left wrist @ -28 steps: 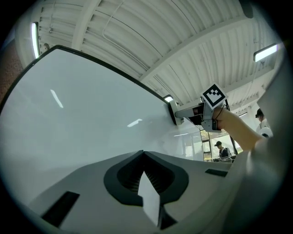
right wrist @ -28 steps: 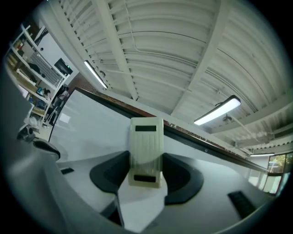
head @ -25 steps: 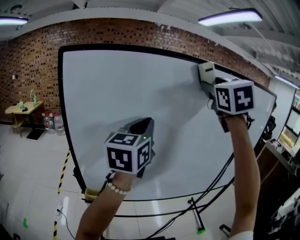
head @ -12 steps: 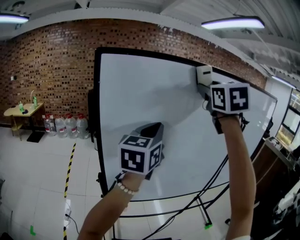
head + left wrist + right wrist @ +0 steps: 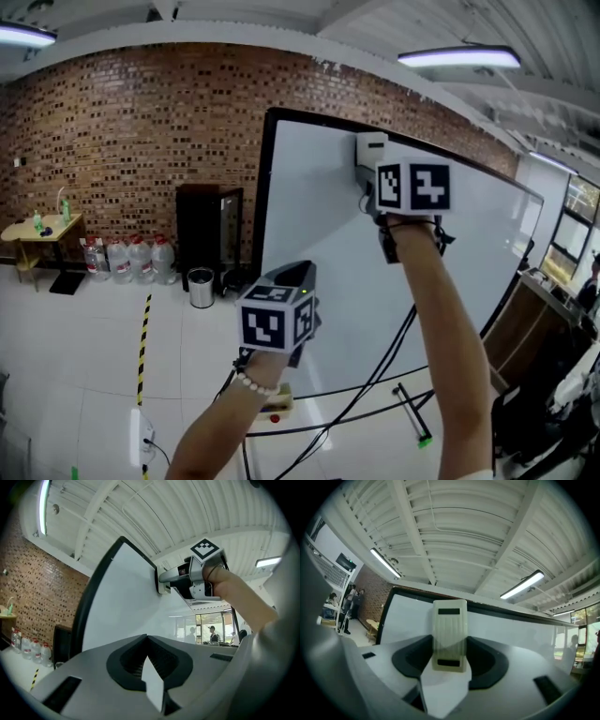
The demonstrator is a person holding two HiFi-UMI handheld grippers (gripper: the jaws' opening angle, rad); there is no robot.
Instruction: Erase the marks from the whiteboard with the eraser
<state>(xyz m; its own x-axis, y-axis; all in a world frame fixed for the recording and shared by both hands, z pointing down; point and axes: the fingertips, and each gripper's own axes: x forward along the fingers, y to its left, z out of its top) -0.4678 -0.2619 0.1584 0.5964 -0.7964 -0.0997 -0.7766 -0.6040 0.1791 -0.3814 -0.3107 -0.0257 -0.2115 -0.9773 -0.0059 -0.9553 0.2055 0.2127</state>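
A large black-framed whiteboard (image 5: 319, 206) stands on a wheeled frame; I see no marks on its surface. My right gripper (image 5: 367, 159) is raised near the board's top and is shut on a cream eraser (image 5: 371, 148), pressed against the board. In the right gripper view the eraser (image 5: 450, 634) stands upright between the jaws with the whiteboard (image 5: 408, 620) behind it. My left gripper (image 5: 292, 274) hangs lower, in front of the board's lower left part, shut on nothing. The left gripper view shows the right gripper (image 5: 161, 579) with the eraser (image 5: 160, 579) on the whiteboard (image 5: 122, 602).
A brick wall (image 5: 141, 131) runs behind the board. A black cabinet (image 5: 208, 230), a small bin (image 5: 200, 287), water bottles (image 5: 131, 258) and a small table (image 5: 39, 234) stand at the left. Cables (image 5: 375, 375) hang below the board. Desks and people are at the far right.
The view has swung left, so the board sits further right in the picture. My right gripper with the eraser has slid left along the board's top, and the left gripper has stayed low.
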